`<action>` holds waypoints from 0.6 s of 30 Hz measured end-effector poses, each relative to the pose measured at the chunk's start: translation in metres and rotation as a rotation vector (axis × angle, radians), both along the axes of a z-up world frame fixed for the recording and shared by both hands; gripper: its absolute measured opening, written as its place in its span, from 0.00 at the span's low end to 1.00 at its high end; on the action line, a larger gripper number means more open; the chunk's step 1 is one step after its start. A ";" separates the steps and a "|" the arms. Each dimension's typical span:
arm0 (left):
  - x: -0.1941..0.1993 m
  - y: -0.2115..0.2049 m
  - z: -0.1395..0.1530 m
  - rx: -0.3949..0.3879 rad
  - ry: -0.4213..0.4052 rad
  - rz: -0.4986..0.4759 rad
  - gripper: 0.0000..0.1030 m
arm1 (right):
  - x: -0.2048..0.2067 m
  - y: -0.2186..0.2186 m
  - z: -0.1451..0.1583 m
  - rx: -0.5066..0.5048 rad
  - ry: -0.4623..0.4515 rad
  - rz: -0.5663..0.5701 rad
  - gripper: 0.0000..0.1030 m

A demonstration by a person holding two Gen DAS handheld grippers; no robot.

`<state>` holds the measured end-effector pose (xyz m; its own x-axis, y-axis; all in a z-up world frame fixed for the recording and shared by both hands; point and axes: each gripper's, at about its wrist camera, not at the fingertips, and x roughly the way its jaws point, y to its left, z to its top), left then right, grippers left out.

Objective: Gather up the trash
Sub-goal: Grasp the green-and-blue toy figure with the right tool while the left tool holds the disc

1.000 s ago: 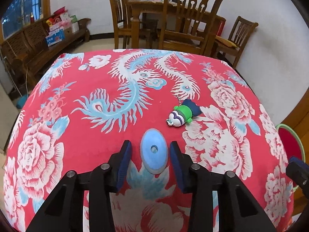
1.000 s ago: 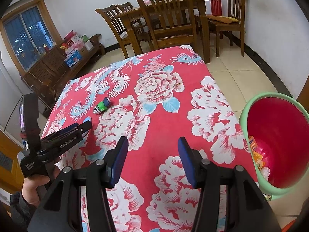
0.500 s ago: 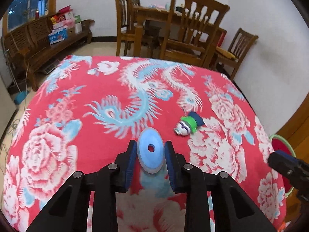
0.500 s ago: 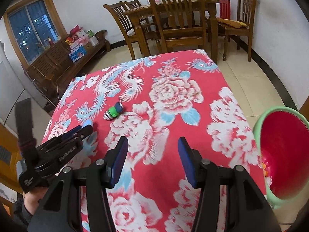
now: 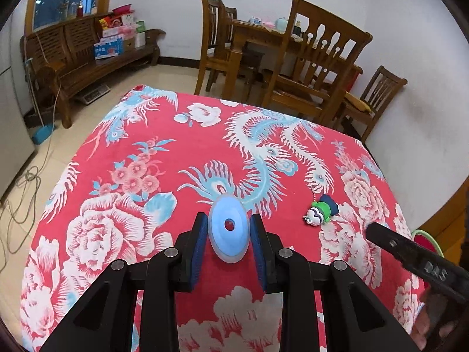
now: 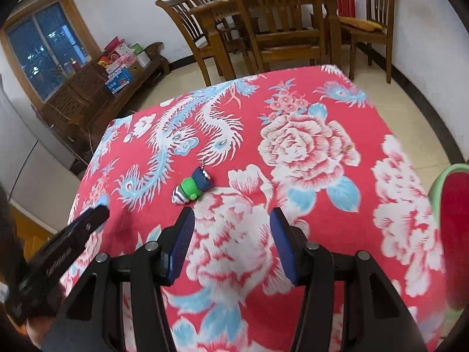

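The blue disc [image 5: 228,228], a flat round piece with a small centre hole, stood on edge between the pads of the left gripper [image 5: 228,242], which pinched it from both sides. One second earlier the same disc had sat between pads that stood clear of it; half a second earlier the pads had already met its faces, and they held that spacing to the present moment. The disc now appeared lifted slightly off the red floral tablecloth [image 5: 164,158] (its lower rim looked clear of the cloth, though the angle left this uncertain). Judged from these views, the grasp step was complete and the carry to the bin was the step in hand.

The right gripper [image 6: 231,243] was spread, with nothing between its pads, and its width matched that of one second before. Its view had swung away from the bin [image 6: 453,234] and toward the small toy keychain [image 6: 192,189], a green, white and dark blue figure with a bead chain, lying on the cloth ahead of and slightly left of the pads. This suggested the keychain as the next item for pickup.

Count, from both views:
- Blue disc: one, held.
- Toy keychain: one, lying on the cloth.
- Bin: one (green rim, red interior), on the floor beside the table's right edge.
- Grippers: two.
- Wooden dining chairs [image 6: 281,23] beyond the table: at least four.
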<state>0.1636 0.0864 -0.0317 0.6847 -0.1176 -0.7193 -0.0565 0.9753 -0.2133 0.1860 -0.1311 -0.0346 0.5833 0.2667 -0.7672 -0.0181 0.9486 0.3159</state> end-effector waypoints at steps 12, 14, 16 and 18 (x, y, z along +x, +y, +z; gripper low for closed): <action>-0.006 0.020 -0.002 -0.049 -0.009 0.031 0.29 | 0.028 0.043 -0.011 -0.026 0.022 0.017 0.53; -0.007 0.022 -0.001 -0.052 -0.011 0.035 0.29 | 0.031 0.048 -0.013 -0.037 0.018 0.009 0.53; -0.007 0.023 -0.001 -0.056 -0.013 0.036 0.29 | 0.034 0.053 -0.016 -0.051 0.018 0.011 0.53; -0.007 0.023 -0.002 -0.059 -0.014 0.036 0.29 | 0.038 0.057 -0.017 -0.063 0.019 0.014 0.53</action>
<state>0.1568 0.1098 -0.0337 0.6988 -0.1353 -0.7024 -0.0876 0.9584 -0.2718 0.2238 -0.0737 -0.0517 0.5651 0.2256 -0.7936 -0.0265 0.9663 0.2559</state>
